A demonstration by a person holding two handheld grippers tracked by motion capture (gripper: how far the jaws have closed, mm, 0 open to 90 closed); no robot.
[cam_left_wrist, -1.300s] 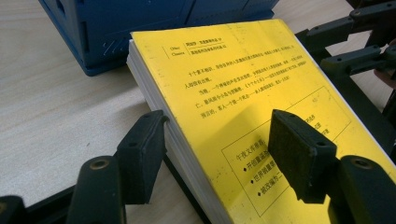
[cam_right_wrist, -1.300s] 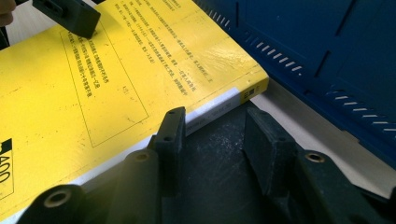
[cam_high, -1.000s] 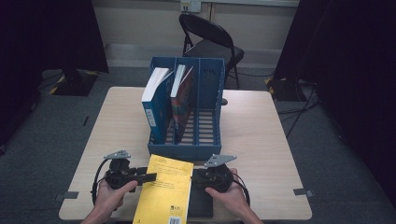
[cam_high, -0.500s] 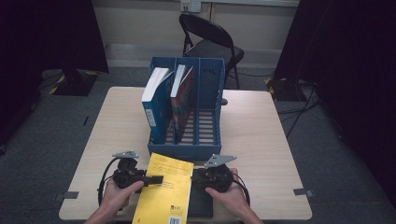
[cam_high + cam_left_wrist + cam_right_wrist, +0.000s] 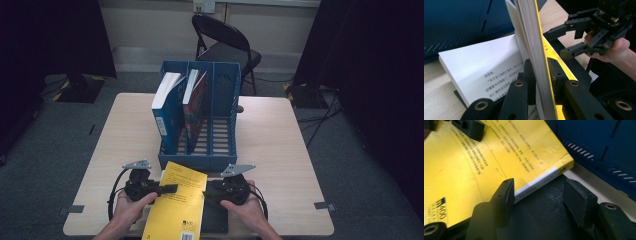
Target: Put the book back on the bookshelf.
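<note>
A yellow book (image 5: 177,215) lies at the table's front edge on a black pad (image 5: 216,221). My left gripper (image 5: 169,188) reaches in over the book's left edge. In the left gripper view its jaws have just been closing and my left gripper (image 5: 540,68) is shut on the yellow cover (image 5: 549,53) and a sheaf of pages, held up off a white printed page (image 5: 481,62). My right gripper (image 5: 206,193) stands at the book's right edge. Its jaws have just been opening; my right gripper (image 5: 540,192) is open, with the book's spine (image 5: 541,178) beside the left pad.
A blue file rack (image 5: 200,162) stands right behind the book, with a blue book (image 5: 165,107) and a red book (image 5: 197,100) in its left slots. A folding chair (image 5: 225,45) sits beyond the table. Bare tabletop (image 5: 280,140) lies to the right.
My left gripper has slid right from beside the book onto its left edge and closed on the cover and pages. The right hand has stayed where it was.
</note>
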